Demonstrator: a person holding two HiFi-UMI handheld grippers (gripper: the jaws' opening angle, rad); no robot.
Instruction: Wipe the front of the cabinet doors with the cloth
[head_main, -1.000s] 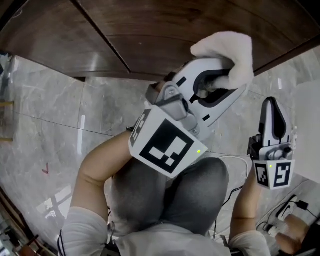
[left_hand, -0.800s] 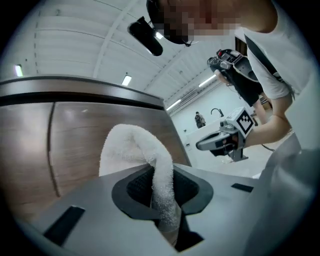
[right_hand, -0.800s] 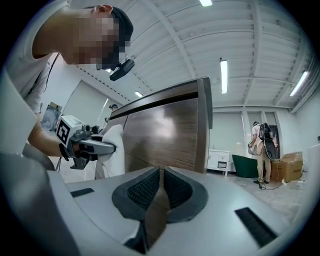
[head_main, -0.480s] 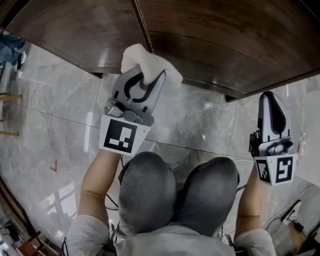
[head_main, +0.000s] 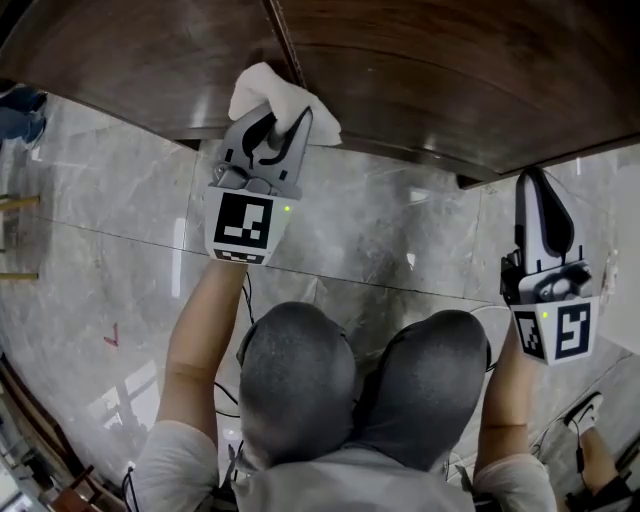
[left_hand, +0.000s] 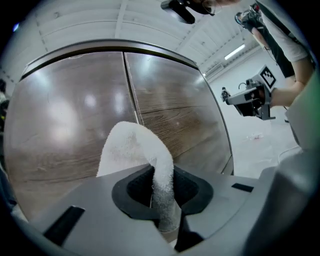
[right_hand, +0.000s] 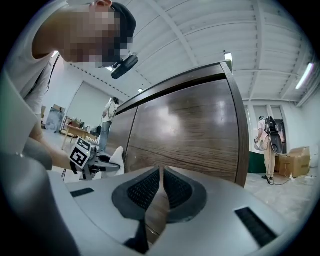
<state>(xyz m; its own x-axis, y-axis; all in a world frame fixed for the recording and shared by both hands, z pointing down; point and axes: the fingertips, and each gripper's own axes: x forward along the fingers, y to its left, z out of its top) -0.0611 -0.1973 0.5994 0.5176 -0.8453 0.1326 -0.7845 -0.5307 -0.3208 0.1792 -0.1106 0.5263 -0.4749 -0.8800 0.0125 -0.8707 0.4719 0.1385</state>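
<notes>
At upper left of the head view, the left claw (head_main: 275, 122) clenches the white cloth (head_main: 268, 88) at the seam of the cabinet doors (head_main: 430, 70), nearer than the closed, empty right claw (head_main: 540, 195) at far right.

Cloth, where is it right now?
In the head view the cloth sits upper left, pinched in the left claw and held up against the cabinet doors, right by the seam between them.
</notes>
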